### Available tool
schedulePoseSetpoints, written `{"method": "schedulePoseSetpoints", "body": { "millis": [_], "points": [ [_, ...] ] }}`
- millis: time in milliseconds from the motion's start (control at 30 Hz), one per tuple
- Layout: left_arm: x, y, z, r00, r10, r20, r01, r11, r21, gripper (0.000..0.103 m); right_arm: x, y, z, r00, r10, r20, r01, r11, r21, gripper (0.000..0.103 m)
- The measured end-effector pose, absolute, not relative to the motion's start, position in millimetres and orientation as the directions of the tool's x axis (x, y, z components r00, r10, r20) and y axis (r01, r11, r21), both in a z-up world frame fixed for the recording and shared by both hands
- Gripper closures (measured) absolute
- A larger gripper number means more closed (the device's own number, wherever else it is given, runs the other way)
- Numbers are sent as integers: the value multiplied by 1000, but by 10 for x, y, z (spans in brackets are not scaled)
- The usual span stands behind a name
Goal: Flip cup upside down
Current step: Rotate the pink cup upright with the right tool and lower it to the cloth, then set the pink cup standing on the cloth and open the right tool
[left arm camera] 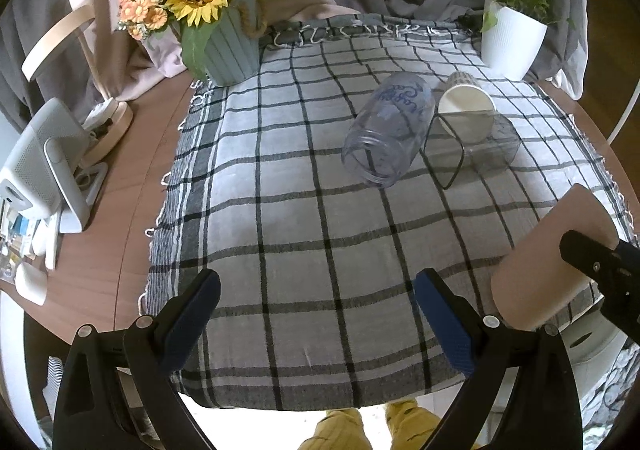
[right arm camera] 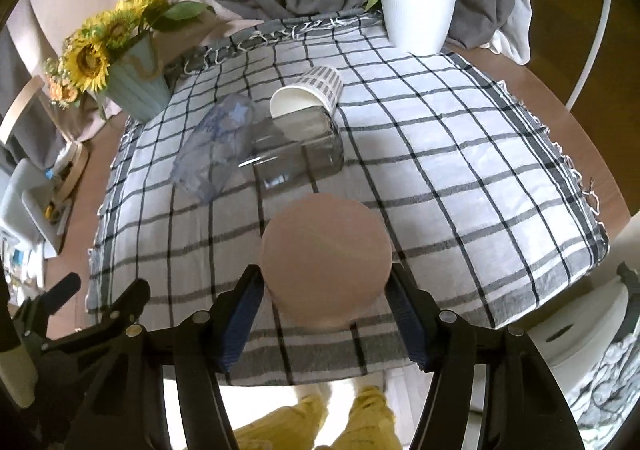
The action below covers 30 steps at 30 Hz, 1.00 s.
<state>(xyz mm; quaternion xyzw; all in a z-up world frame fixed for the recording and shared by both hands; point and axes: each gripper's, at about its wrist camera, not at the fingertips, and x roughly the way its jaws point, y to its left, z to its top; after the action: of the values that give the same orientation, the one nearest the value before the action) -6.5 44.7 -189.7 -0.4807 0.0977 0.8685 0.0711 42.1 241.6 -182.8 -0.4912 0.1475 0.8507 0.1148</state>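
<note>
right hand-held gripper (right arm camera: 326,314) clamps the pink cup (right arm camera: 326,264) between its blue pads, flat base toward the camera, lifted above the checked cloth (right arm camera: 460,178) near the table's front edge. left hand-held gripper (left arm camera: 318,324) hangs wide, holding nothing. clear jar (left arm camera: 386,130), paper cup (left arm camera: 466,108), glass tumbler (right arm camera: 298,148) lie tipped mid-cloth

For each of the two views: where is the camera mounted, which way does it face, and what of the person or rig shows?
Left wrist: on the open left gripper, facing across the checked cloth; the right gripper's black frame holding the pink cup shows.
Right wrist: on the right gripper, whose fingers are closed on that cup; yellow trousers show below.
Shared: cloth, the lying clear bottle, sunflower pot.
</note>
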Motion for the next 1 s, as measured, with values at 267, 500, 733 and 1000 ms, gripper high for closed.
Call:
{"method": "schedulePoseSetpoints", "body": {
  "millis": [267,500,733,1000],
  "points": [
    [-105,399,-1882,-533,28,-846,-198,-976,92,4,378,2369,-1765,-510,77,-856,-336,-935,117,41],
    [-184,398,-1880,-534,20,-845,-183,-979,92,4,251,2336,-1752,-530,98,-842,-323,-942,93,41],
    [-247,458,-1936,-522,3,-853,-174,-979,103,4,87,2375,-1846,-540,125,-832,-321,-945,67,41],
    [-261,463,-2015,-494,-7,-870,-159,-982,99,4,145,2280,-1918,-535,135,-834,-279,-960,23,41]
  ]
}}
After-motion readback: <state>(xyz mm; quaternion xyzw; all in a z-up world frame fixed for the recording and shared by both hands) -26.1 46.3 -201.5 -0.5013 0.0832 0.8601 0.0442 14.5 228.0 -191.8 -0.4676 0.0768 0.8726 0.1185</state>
